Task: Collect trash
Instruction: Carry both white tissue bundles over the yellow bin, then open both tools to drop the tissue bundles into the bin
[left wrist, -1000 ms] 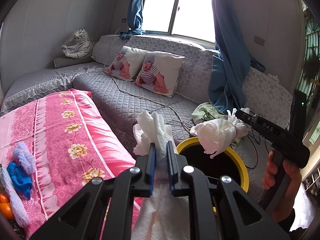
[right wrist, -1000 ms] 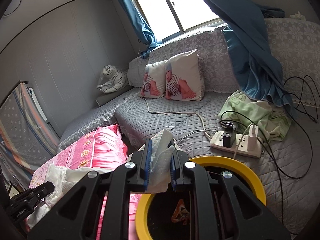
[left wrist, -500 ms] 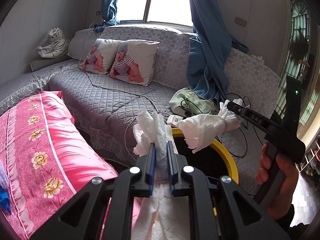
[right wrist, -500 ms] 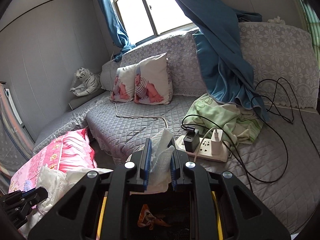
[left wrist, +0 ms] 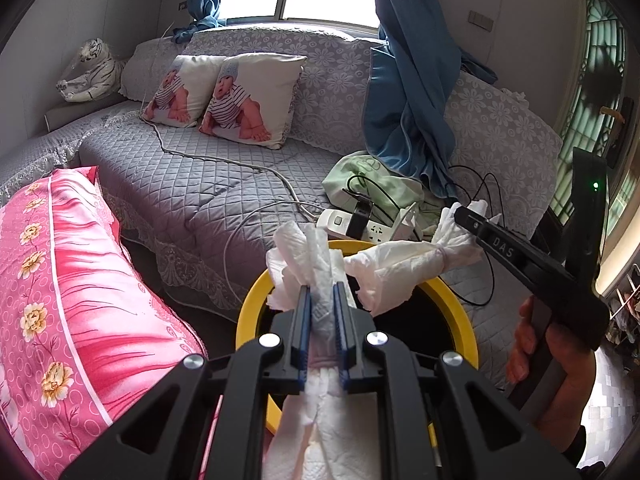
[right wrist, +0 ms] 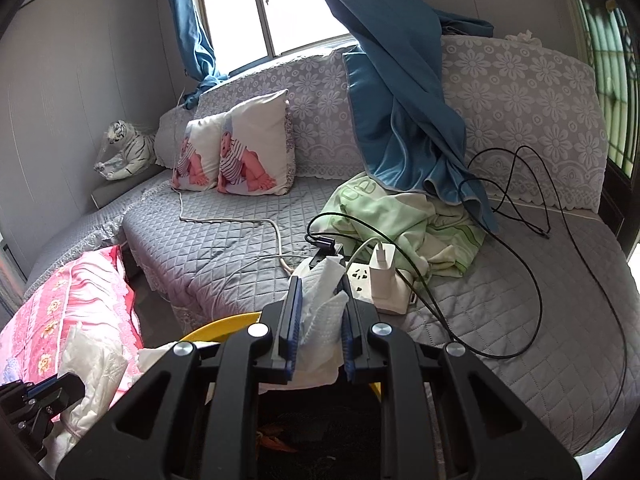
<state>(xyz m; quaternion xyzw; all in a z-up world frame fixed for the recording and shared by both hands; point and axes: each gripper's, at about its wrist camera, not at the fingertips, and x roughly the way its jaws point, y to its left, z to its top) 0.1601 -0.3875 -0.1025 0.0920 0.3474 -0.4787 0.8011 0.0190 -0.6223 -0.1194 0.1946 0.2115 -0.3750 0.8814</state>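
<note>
Over the yellow-rimmed bin (left wrist: pixel 460 304), at about 6 o'clock in both wrist views, each tool is clenched on a wad of white tissue: the left tool (left wrist: pixel 321 304) pinches its crumpled tissue (left wrist: pixel 308 252) mid-length, and the right tool (right wrist: pixel 318 300) grips a second tissue wad (right wrist: pixel 324 304) near one end. Both wads look feather-light, soft and easily torn. A pinch across the bunched middle seems safest, and on release they may cling to the pads or drift off the rim.

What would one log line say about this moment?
left gripper: shut on tissue wad | right gripper: shut on crumpled tissue | both over yellow-rimmed bin | tissues not yet released
</note>
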